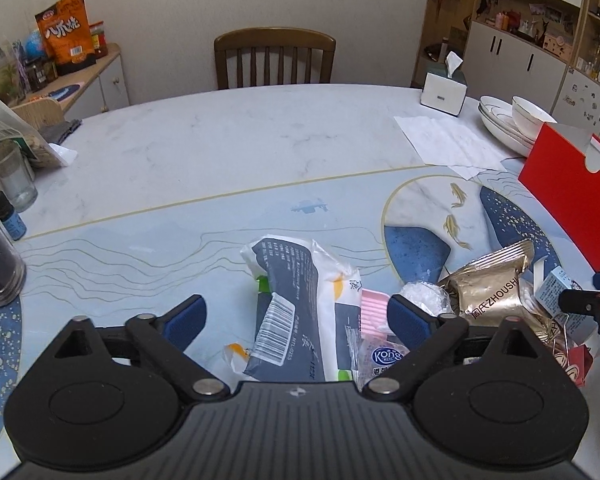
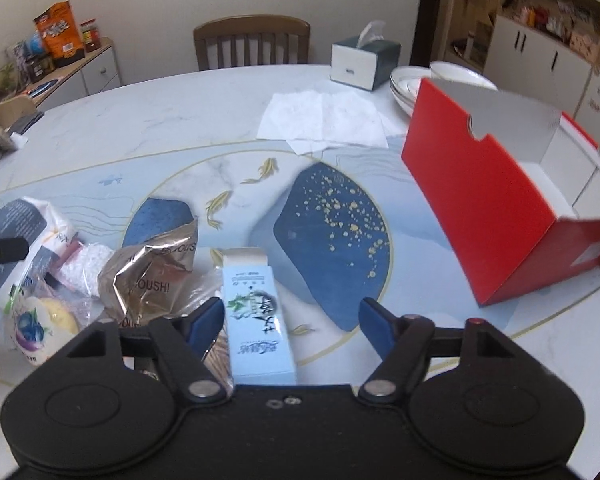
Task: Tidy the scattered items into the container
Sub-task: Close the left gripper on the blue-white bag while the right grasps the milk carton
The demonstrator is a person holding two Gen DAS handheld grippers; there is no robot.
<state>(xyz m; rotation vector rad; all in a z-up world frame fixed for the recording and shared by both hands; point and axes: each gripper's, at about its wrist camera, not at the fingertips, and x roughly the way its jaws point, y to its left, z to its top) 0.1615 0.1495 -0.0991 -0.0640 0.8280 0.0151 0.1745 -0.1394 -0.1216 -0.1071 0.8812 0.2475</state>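
My left gripper (image 1: 296,316) hangs over the table (image 1: 220,152) with fingers spread wide, straddling a grey-and-white packet (image 1: 292,300) without pressing it; my right gripper (image 2: 292,320) has fingers apart around a pale blue carton (image 2: 256,320), left pad close beside it, right pad clear; gold foil bag (image 2: 152,276) lies just left; red box (image 2: 488,200) stands open, well apart, far right.
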